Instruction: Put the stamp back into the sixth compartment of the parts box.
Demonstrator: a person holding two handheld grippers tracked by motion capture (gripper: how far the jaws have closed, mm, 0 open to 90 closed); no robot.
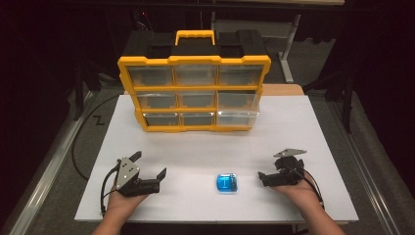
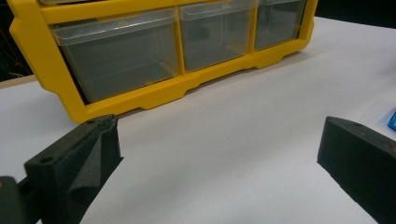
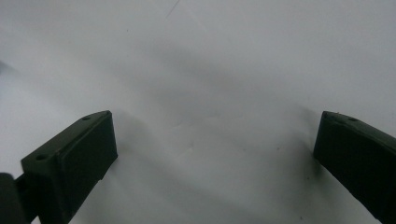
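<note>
— One small blue box (image 1: pixel 226 183), flat on the white tabletop (image 1: pixel 293 127), near the front edge, a little right of centre. Clear lid, pale mark on top.

— Claws?

— Right claw (image 1: pixel 264 177) just beside the box, on its right, not touching. Its own view (image 3: pixel 215 154): jaws spread wide, bare tabletop between them, nothing held. Left claw (image 1: pixel 149 164) well apart from the box, toward the front left corner. Jaws wide open there too (image 2: pixel 219 154), empty.

— Both hands on the tabletop?

— Left hand (image 1: pixel 123 200) and right hand (image 1: pixel 299 188) come in over the front edge; whether they rest on it, cannot tell.

— Farther out?

— Yellow drawer cabinet (image 1: pixel 194 93) upright at the back edge, centred, black top with a yellow handle (image 1: pixel 195 35). Nine clear drawers in three rows, all shut. Left claw's view looks at the bottom row (image 2: pixel 121 51); contents not discernible.
</note>
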